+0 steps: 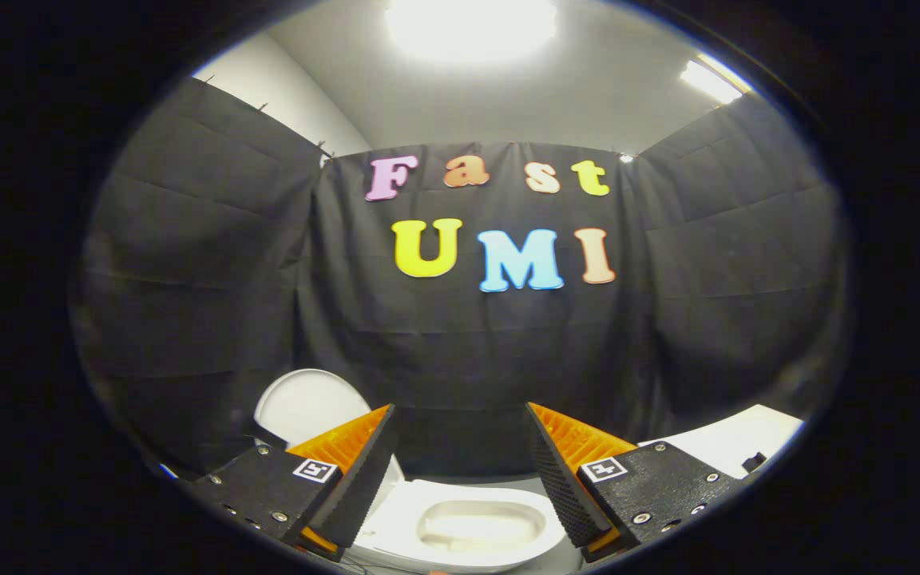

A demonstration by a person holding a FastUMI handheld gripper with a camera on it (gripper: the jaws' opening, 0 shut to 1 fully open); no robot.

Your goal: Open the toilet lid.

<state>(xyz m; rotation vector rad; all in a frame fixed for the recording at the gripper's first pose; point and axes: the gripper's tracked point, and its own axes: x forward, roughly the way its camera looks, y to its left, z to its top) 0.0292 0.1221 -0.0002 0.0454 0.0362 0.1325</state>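
Tongs (460,471) agape over toilet bowl (476,523)

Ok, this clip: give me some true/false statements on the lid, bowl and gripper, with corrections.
1. The lid is raised. True.
2. The gripper is shut on the lid. False: its fingers are apart, holding nothing.
3. The bowl lies between and just beyond the fingers. True.
4. The lid covers the bowl. False: the bowl is uncovered, the lid stands up behind one finger.
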